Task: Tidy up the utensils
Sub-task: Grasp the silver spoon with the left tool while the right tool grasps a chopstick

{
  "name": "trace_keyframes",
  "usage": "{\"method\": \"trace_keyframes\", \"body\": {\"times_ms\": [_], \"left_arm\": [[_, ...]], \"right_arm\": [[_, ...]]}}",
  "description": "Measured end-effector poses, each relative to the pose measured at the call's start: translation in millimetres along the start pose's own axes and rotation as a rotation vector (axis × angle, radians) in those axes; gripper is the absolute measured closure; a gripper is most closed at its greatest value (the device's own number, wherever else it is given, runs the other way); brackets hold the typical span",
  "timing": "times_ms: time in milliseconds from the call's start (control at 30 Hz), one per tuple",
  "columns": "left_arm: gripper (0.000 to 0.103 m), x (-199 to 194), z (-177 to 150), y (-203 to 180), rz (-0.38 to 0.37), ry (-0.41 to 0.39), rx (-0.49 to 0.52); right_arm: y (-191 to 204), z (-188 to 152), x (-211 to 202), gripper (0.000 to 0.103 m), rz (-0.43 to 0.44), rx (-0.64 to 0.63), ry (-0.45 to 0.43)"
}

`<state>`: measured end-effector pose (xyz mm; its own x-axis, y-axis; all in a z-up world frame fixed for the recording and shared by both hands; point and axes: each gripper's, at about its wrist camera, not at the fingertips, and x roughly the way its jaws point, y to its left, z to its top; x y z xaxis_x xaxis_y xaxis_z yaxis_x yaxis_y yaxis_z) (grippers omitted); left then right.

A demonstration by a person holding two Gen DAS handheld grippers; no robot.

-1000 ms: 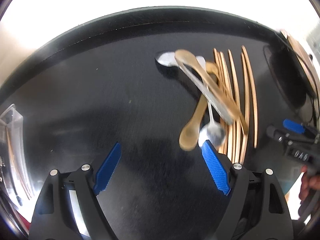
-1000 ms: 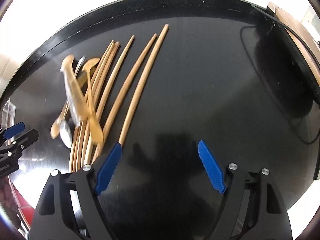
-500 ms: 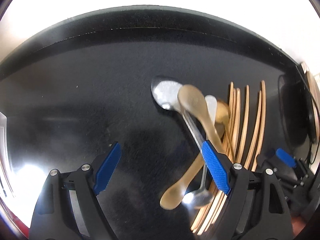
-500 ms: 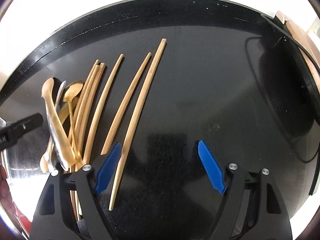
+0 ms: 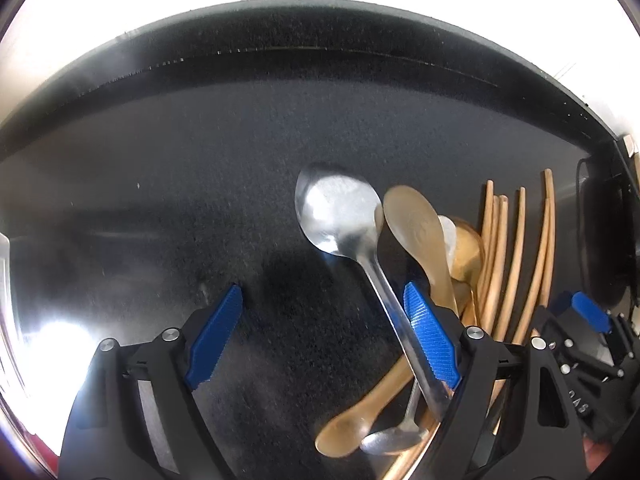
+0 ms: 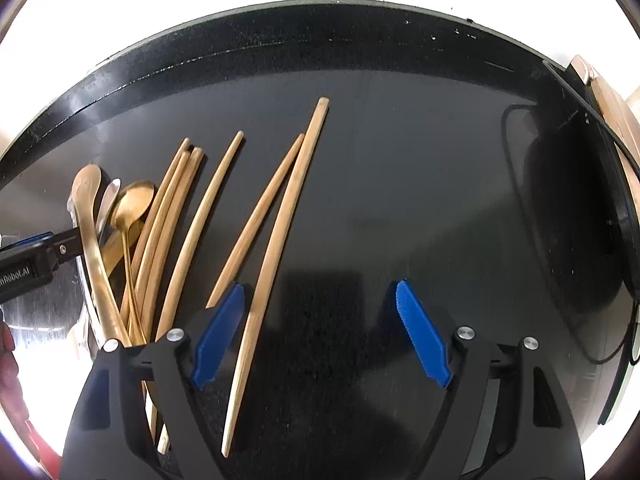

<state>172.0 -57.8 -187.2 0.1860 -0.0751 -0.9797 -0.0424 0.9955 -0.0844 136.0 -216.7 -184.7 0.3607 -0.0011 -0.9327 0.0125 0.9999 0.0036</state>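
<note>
A pile of utensils lies on a black table (image 5: 200, 184). In the left wrist view a large silver spoon (image 5: 340, 216) points up-left, with gold spoons (image 5: 420, 232) crossed beside it and several wooden chopsticks (image 5: 516, 264) to the right. My left gripper (image 5: 324, 336) is open and low over the table, its right finger beside the silver spoon's handle. In the right wrist view the gold spoons (image 6: 132, 204) lie at left and the chopsticks (image 6: 280, 208) fan out mid-frame. My right gripper (image 6: 320, 332) is open, its left finger over two chopsticks.
A dark round object with a cable (image 6: 572, 216) sits at the table's right side. A clear container edge (image 5: 4, 264) shows at far left. The other gripper appears at the edge of each view, the right one (image 5: 584, 320) and the left one (image 6: 36, 256).
Both grippers moved closer to the utensil pile and lower. The pile now sits against my left gripper's right finger. Both stay open.
</note>
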Motion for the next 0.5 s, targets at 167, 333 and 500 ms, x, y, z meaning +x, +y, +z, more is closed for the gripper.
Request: {"method": "trace_keyframes", "body": {"times_ms": [167, 333, 500], "left_arm": [[0.062, -2.1, 9.4, -14.3, -0.011, -0.035, 0.024], [0.089, -3.0, 26.1, -19.2, -0.074, -0.022, 0.027], [0.102, -0.3, 32.0, -14.1, -0.119, -0.017, 0.027]], "right_arm": [[-6.6, 12.8, 0.8, 0.048, 0.006, -0.004, -0.013], [-8.8, 21.3, 0.3, 0.077, 0.014, -0.008, -0.021], [-11.9, 26.9, -1.1, 0.095, 0.038, -0.018, 0.002]]}}
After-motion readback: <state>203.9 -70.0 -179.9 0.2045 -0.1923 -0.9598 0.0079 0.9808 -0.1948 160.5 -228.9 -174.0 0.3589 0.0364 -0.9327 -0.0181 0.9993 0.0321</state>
